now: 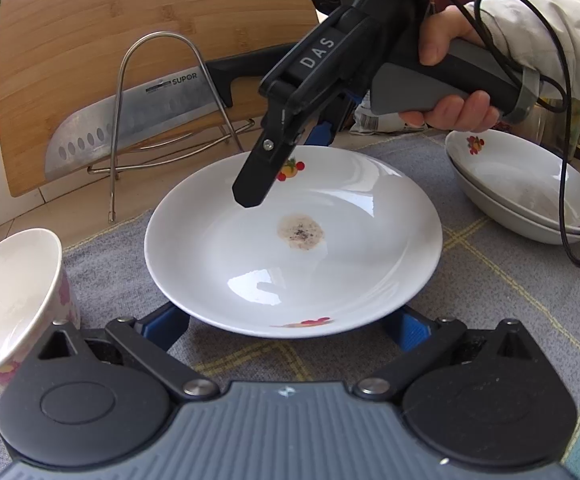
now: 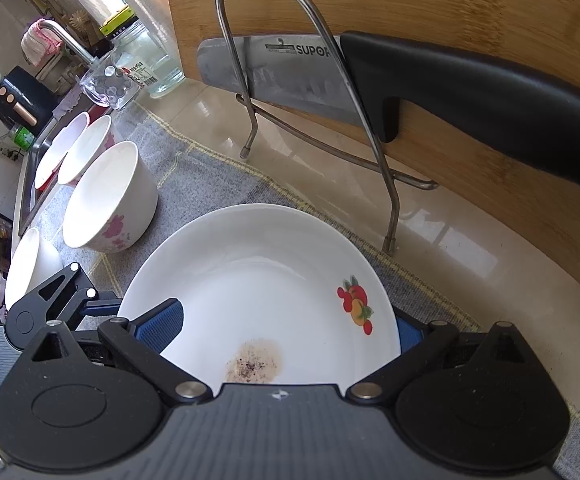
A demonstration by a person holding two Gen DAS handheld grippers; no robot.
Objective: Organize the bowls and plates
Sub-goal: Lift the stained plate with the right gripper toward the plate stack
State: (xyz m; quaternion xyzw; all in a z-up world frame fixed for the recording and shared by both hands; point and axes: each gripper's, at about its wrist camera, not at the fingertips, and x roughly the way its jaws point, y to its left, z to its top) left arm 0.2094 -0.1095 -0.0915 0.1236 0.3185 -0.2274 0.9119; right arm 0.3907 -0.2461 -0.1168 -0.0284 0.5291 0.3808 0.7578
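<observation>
A bamboo cutting board is seen propped upright at the back of the bench, held in a steel wire rack together with a chef's knife whose blade is stamped "SUPOR" and whose black handle points to the right in the left wrist view. A grey cloth mat with yellow lines is spread over the bench in front of the rack, and on it a white plate with fruit decals on its rim and a brown, speckled stain at its centre is placed. Two further plates of the same pattern are stacked to the right of it, well apart. The right gripper, marked "DAS" on its body, is held by a hand in a white sleeve and is reached over the far rim of the plate; its jaws are spread, one blue pad lying over the plate's inner surface and the other outside the rim, and it cannot be told whether the rim is pressed. The left gripper is set at the near rim, its jaws wide open with the blue pads either side of the plate's edge below the rim. White bowls with pink flower prints are lined up along the mat to the left, one just beside the left gripper. A glass jar with a printed label, not legible, is seen behind them.
</observation>
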